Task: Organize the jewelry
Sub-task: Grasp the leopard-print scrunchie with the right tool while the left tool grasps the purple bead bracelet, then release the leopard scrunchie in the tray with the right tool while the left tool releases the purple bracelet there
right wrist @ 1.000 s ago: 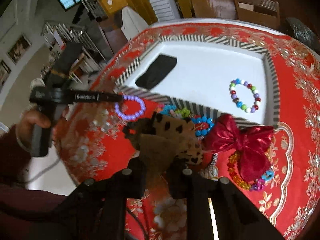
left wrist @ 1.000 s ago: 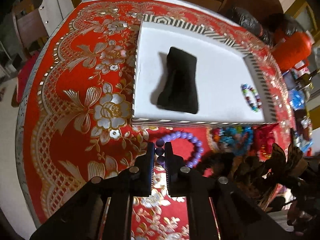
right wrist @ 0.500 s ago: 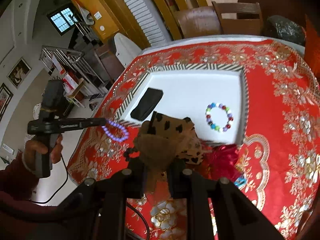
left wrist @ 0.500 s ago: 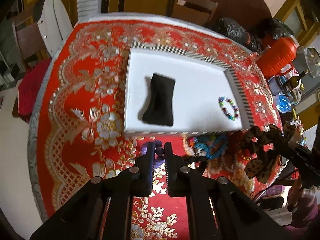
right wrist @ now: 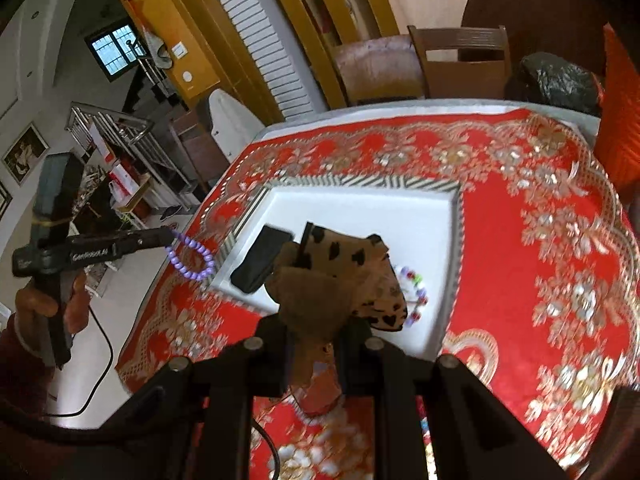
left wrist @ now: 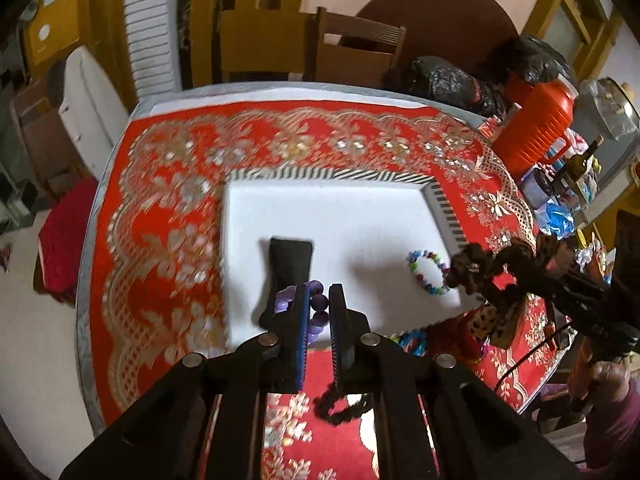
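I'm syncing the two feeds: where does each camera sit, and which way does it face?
Left wrist: on the left claw, looking down at the white tray; its fingers pinch a purple bead bracelet.
Right wrist: on the right claw, facing the tray; it grips a leopard-print bow; a hand shows.
Shared: tray, black pouch, multicoloured bracelet.

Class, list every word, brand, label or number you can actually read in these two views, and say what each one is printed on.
"GenRobot.AI", white lettering along the side of the left gripper, read in the right wrist view.
Small white mark on the same gripper's rear block: too blurred to read.
Bottle label and packets beyond the table's far right edge in the left wrist view: too small to read.
Nothing else readable.
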